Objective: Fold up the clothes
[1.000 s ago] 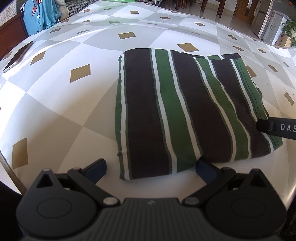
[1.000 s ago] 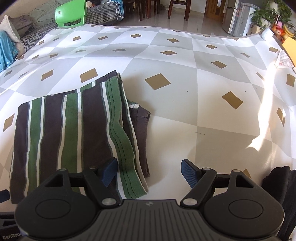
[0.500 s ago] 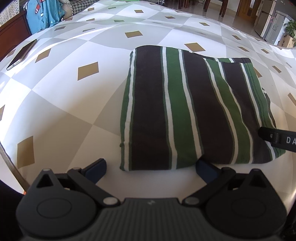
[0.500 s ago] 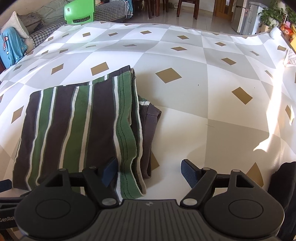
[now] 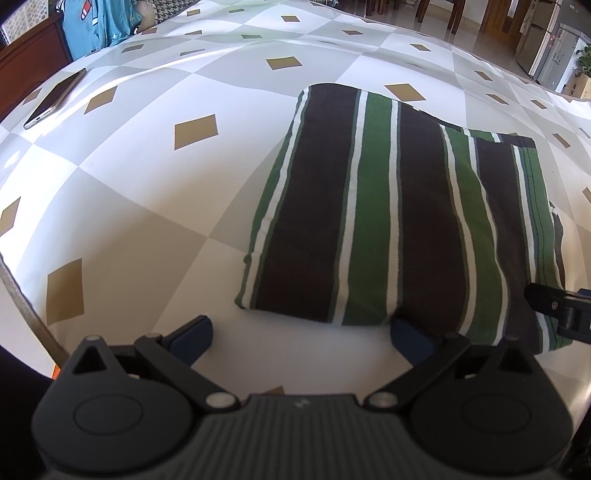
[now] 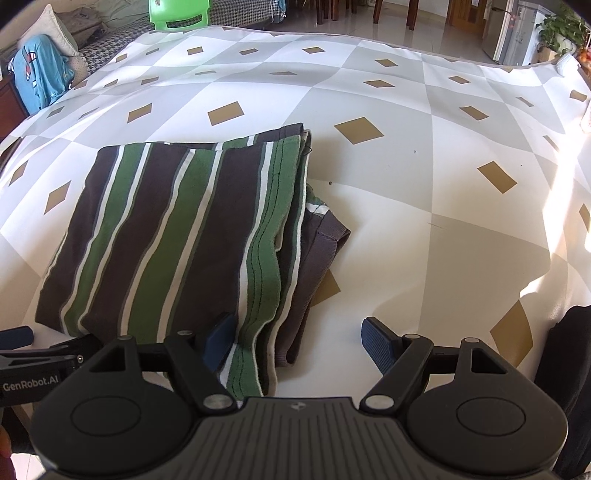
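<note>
A folded garment (image 5: 399,214) with dark brown, green and white stripes lies flat on the checked tablecloth (image 5: 155,206). My left gripper (image 5: 301,336) is open at its near edge; the right fingertip (image 5: 410,334) touches that edge and the left one is over bare cloth. The right wrist view shows the same garment (image 6: 177,229) with loose layers sticking out on its right side. My right gripper (image 6: 299,341) is open around its near right corner, the left fingertip (image 6: 219,341) resting on the fabric. Neither gripper pinches anything.
A phone (image 5: 55,98) lies near the table's far left edge, with blue clothing (image 5: 92,22) beyond it. A green chair (image 6: 181,14) stands behind the table. Something dark (image 6: 569,350) sits at the near right edge. Sunlit tablecloth (image 6: 424,206) stretches to the right of the garment.
The garment has stayed in place. Both cameras have shifted a little, so it sits further right in the left view and more central in the right view. The jaws keep their width.
</note>
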`<state>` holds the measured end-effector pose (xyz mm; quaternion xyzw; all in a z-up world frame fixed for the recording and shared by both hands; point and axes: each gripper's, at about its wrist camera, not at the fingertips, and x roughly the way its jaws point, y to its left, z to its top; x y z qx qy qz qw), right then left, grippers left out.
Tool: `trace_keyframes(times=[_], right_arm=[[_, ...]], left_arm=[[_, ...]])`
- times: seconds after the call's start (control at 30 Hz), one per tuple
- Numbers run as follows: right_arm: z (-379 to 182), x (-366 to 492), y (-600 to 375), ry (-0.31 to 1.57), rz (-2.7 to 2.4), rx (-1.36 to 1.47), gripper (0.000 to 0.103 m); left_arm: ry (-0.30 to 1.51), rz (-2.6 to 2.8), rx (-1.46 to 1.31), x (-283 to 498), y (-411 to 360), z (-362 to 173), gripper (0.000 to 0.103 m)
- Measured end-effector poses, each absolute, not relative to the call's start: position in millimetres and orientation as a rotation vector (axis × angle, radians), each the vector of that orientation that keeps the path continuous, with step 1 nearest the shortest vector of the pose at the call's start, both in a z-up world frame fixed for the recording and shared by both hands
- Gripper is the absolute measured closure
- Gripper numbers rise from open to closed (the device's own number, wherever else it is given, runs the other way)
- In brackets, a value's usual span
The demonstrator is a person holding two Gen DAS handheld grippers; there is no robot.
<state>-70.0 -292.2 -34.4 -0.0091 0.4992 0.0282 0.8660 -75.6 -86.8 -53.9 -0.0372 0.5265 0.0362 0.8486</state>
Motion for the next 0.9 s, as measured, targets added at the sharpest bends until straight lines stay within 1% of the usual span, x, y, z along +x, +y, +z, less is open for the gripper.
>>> trace_keyframes(times=[0.17,0.3,0.37,0.43,0.57,0.63,0.9], right_arm=[[-33.9,-69.3,-293.2,1.053,0.055,-0.009,0.028],[-33.7,-67.8,-293.5,1.063,0.040,-0.005,0.025],[-34.2,-66.8,-294.8,1.069,0.030,0.000,0.022],[-35.0,-65.8,-296.2,1.076,0.016,0.007,0.017],[-36.9,-65.7,-298.1,1.072,0.001,0.009,0.012],[-38.0,-66.4,-298.4,1.068,-0.013,0.011,0.007],[-39.3,-69.1,-299.2,1.049,-0.022,0.014,0.005]], left_arm=[[1.110,0.074,-0.076,-78.3,-85.2,-53.4,0.000],[1.109,0.074,-0.073,-79.7,-85.1,-53.7,0.000],[1.109,0.075,-0.072,-80.4,-85.0,-53.9,0.000],[1.108,0.075,-0.070,-81.0,-84.9,-54.0,0.000],[1.111,0.077,-0.070,-81.1,-85.4,-54.2,0.000],[1.114,0.077,-0.072,-80.4,-84.9,-54.2,0.000],[1.114,0.079,-0.076,-80.6,-84.5,-55.0,0.000]])
